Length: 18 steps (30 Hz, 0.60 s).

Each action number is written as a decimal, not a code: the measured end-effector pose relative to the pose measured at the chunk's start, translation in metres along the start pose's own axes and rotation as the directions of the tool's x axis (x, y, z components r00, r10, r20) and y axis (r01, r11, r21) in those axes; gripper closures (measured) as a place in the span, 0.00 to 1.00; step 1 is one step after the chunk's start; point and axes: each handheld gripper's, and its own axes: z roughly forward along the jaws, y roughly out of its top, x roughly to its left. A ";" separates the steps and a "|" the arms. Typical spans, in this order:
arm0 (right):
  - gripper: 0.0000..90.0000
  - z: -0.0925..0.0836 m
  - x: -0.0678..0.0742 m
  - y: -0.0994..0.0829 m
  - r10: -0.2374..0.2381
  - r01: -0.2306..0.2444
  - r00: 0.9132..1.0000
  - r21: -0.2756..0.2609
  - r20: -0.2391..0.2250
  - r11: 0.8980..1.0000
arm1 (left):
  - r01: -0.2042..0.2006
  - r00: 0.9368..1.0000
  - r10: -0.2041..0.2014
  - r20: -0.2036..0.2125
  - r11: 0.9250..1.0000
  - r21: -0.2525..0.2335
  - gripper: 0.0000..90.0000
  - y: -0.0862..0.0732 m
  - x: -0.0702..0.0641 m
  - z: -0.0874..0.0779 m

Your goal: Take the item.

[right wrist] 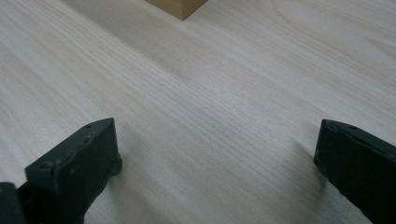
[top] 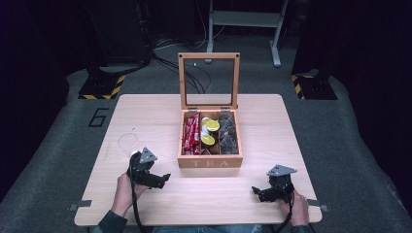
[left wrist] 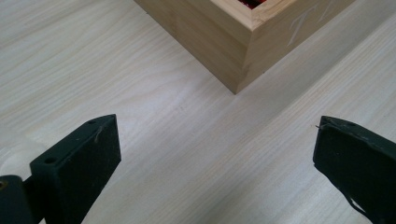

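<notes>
A pale, light-grained wooden table (top: pixel 145 111) with rounded corners stands on a grey carpeted floor (top: pixel 53 136) in a dark room; a white number six (top: pixel 98 117) is marked on the floor left of the table, and black stands with yellow-and-black striped bases (top: pixel 99 87) sit beyond its far corners, with a pale metal frame (top: pixel 243 22) and loose cables farther back. At the table's middle sits a square wooden tea box (top: pixel 210 162) lettered "TEA" on its front wall, its glass-paned lid (top: pixel 209 80) standing upright behind it; inside, red sachets (top: pixel 192 135) fill the left compartment, yellow-topped round capsules (top: pixel 210 132) the middle one, and dark pyramid bags (top: pixel 228 133) the right one. A clear plastic cup (top: pixel 128 143) stands left of the box, just beyond the left gripper (top: pixel 163 178); that gripper rests low on the table near the box's front left corner, jaws spread wide with nothing between them, and the left gripper view shows that corner of the box (left wrist: pixel 243 42) close ahead. The right gripper (top: pixel 256 191) lies on the table in front of the box's right corner and a little apart from it, jaws likewise parted and holding nothing over bare wood (right wrist: pixel 210 116); a hand grips each tool from the table's near edge.
</notes>
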 end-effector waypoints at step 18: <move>0.00 0.000 0.000 0.000 0.000 0.000 1.000 -0.001 -0.002 1.000 | -0.060 0.996 0.060 0.069 0.998 -0.005 0.01 0.047 -0.002 -0.006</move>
